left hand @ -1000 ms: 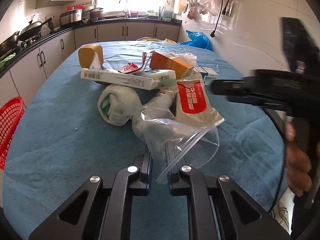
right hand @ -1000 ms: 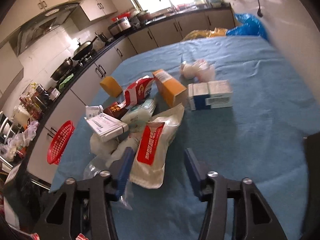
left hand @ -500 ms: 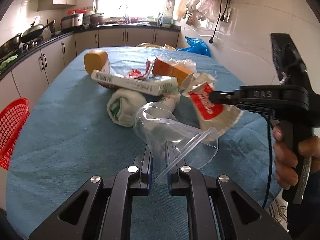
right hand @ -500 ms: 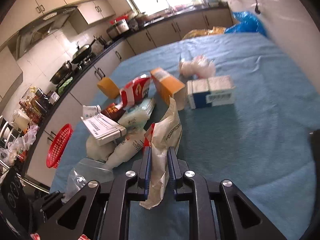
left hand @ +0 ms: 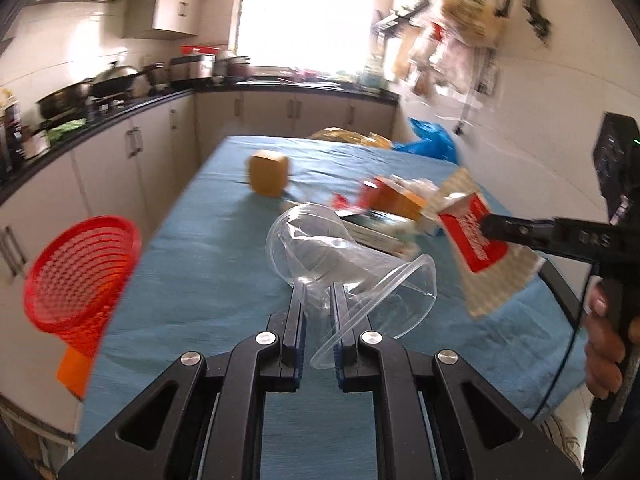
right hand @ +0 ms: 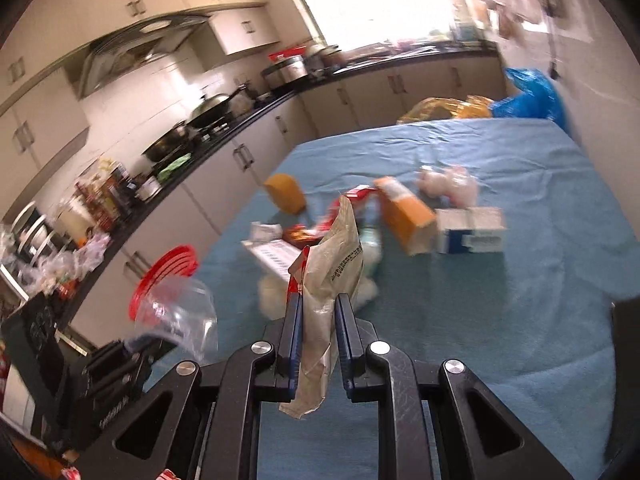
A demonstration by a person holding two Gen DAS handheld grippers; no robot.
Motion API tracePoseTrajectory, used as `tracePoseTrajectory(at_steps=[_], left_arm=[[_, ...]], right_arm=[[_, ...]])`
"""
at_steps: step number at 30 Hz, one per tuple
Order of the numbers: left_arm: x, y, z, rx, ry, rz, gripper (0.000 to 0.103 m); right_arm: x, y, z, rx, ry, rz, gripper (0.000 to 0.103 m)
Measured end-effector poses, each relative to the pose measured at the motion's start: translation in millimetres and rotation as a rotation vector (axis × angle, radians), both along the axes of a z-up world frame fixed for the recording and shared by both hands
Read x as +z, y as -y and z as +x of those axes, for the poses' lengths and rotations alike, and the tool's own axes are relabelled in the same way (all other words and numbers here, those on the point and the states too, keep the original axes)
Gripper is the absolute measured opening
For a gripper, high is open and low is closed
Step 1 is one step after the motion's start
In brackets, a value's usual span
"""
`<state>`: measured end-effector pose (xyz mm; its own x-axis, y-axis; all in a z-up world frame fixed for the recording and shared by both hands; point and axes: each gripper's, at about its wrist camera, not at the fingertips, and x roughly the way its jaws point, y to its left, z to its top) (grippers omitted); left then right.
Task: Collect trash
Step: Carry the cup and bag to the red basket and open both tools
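Two grippers each hold one piece of trash above the blue table (left hand: pixel 208 264). The left gripper (left hand: pixel 318 304) pinches a crushed clear plastic cup (left hand: pixel 340 264) at its wall, long axis lying sideways, mouth toward the lower right. The right gripper (right hand: pixel 317 320) clamps a beige-and-red pouch (right hand: pixel 332 264), long axis upright. A red basket (left hand: pixel 80 276) stands left.

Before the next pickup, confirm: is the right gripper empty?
No, the right gripper is clamped on a crumpled food pouch lifted above the blue table.
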<state>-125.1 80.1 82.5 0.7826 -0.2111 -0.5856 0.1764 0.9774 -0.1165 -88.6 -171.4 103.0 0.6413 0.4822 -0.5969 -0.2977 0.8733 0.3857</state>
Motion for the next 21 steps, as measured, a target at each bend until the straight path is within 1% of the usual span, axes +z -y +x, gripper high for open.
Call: tracePoseTrajectory(at_steps=[5,12,14,17,21], left_arm=[[9.4,-53.4,-1.2,0.123,0.015,-0.001,0.011],[14.5,-127.3,6.1,0.295,0.018,0.009,0.011],[12.9,-147.9,9.1,0.335,0.007,0.002,0.011],[7.4,-180.2,16.8,0.396,-0.014,0.003,0.011],[-5.1,-209.4,28.1,0.438,-0.046,0.006,0.011]], right_arm=[[14.5,-49.2,3.9,0.110,0.011,-0.017,0.017],[28.8,-135.9,19.0,0.265,0.025,-0.031,0.017],[30.6,-161.6,26.8,0.299,0.027,-0.033,0.017],[27.3,-203.7,45.3,0.346,-0.001,-0.032,0.017],[20.4,-252.1,67.6,0.386,-0.017,-0.045,0.017]])
